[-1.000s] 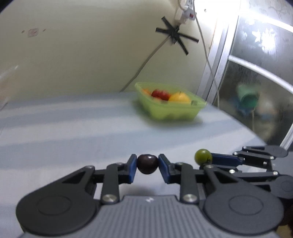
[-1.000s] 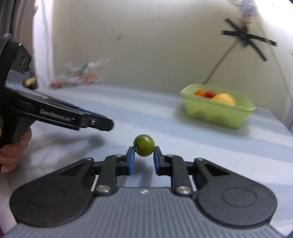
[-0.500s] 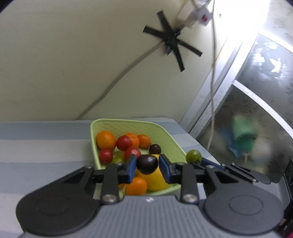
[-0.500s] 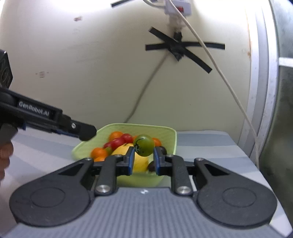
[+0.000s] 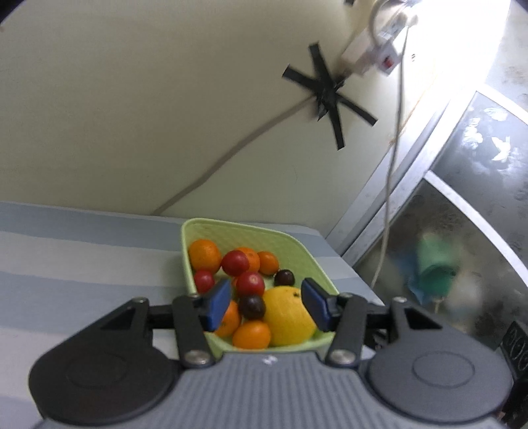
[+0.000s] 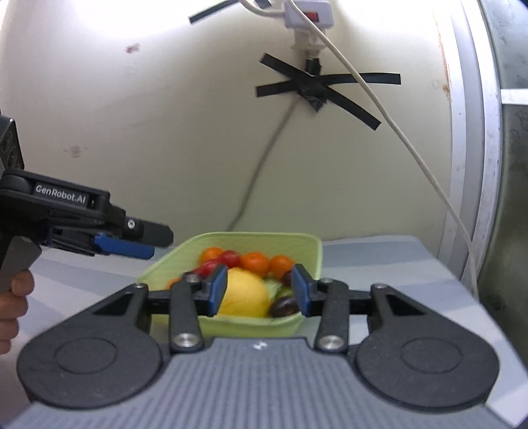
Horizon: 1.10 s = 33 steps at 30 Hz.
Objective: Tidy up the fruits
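A light green basket [image 5: 231, 228] [image 6: 250, 236] holds several oranges, red tomatoes, a big yellow fruit [image 5: 288, 316] [image 6: 244, 297] and dark plums. My left gripper [image 5: 266, 307] hangs over its near end, jaws opening. A dark plum [image 5: 251, 307] lies in the basket below the gap, clear of both pads. My right gripper [image 6: 259, 293] is over the basket's near rim, jaws opening too, with nothing pressed between the pads. A blurred green fruit [image 6: 275, 287] and a dark plum [image 6: 283, 307] lie below it. In the right wrist view the left gripper [image 6: 156, 244] reaches in from the left.
The basket stands on a blue-and-white striped cloth [image 5: 82, 257] near the wall. A black tape cross [image 6: 316, 89], a power strip [image 6: 308, 15] and hanging cables [image 6: 412, 148] are on the wall behind. A window frame [image 5: 396, 184] runs along the right. A hand [image 6: 13, 297] holds the left gripper.
Both grippers came forward over the basket and opened. The dark plum left the left pads and the green fruit left the right pads; both now lie in the basket.
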Tool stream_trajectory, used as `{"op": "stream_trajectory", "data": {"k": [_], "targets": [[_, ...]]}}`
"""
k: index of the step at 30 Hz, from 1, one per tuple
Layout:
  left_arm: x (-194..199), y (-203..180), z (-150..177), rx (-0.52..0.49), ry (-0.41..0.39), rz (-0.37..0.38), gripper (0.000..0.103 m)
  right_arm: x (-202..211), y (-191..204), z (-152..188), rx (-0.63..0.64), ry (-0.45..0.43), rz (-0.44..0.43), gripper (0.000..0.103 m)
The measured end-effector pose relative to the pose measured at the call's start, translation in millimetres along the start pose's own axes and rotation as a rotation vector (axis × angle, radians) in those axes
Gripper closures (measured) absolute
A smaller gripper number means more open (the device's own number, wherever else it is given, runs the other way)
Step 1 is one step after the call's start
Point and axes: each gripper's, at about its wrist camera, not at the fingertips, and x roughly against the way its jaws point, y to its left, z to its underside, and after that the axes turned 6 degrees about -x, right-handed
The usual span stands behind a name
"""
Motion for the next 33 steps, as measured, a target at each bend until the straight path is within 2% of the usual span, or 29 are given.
{"op": "stream_trajectory", "data": {"k": [4, 10, 15, 17, 19, 23, 26, 29, 33], "targets": [[43.2, -2.9, 20.0, -0.027, -0.018, -0.053, 0.050, 29.3, 18.8, 20.8, -0.068, 0.030, -0.053, 0.057], [91.8, -15.7, 70.2, -0.114, -0.004, -0.267, 0.048, 61.7, 50.0, 56.5, -0.166, 0.078, -0.092, 0.057], [115.7, -28.2, 105.2, -0.137, 0.016, -0.372, 0.039, 82.1, 72.8, 75.7, -0.201, 0.118, -0.090, 0.057], [122.5, -32.7, 115.6, -0.149, 0.019, -0.400, 0.035, 88.9, 79.5, 82.3, -0.210, 0.134, -0.092, 0.057], [129.5, -37.0, 123.7, -0.158, 0.010, -0.421, 0.020, 95.3, 84.9, 88.2, -0.223, 0.149, -0.091, 0.057], [143.6, -44.8, 140.2, -0.183, -0.019, -0.461, 0.015, 107.0, 92.2, 101.0, -0.268, 0.183, -0.094, 0.057], [150.4, -44.7, 147.8, -0.162, -0.020, -0.470, 0.013, 113.6, 96.9, 106.9, -0.284, 0.185, -0.081, 0.057], [156.6, -43.8, 154.3, -0.153, -0.021, -0.487, 0.002, 118.2, 101.5, 108.5, -0.291, 0.175, -0.069, 0.057], [163.4, -44.3, 159.7, -0.156, -0.027, -0.519, 0.000, 122.3, 107.1, 110.8, -0.285, 0.165, -0.067, 0.057]]}}
